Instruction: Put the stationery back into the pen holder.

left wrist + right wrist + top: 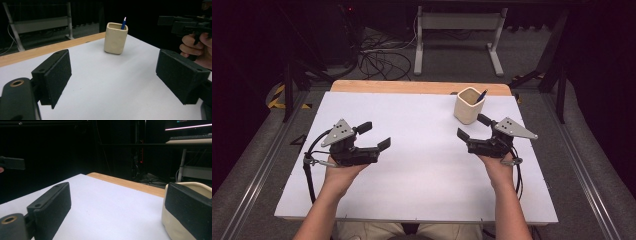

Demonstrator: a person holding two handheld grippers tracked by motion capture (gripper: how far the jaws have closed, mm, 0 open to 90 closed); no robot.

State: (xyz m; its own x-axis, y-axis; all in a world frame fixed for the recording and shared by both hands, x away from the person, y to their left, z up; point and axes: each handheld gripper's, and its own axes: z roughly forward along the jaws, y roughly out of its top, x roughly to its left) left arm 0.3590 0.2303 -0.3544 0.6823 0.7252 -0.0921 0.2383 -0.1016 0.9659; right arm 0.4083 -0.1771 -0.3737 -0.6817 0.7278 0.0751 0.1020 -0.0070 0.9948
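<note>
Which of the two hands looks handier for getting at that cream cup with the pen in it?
The right, probably. Its tongs sit open just beside the cream cup, one jaw almost against its wall in the right gripper view. The left tongs, also open, are across the white table.

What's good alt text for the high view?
A person holds the left tool and the right tool, both open and holding nothing, over a white table. A cream cup with a blue pen in it stands near the far edge, just beyond the right tool.
</note>
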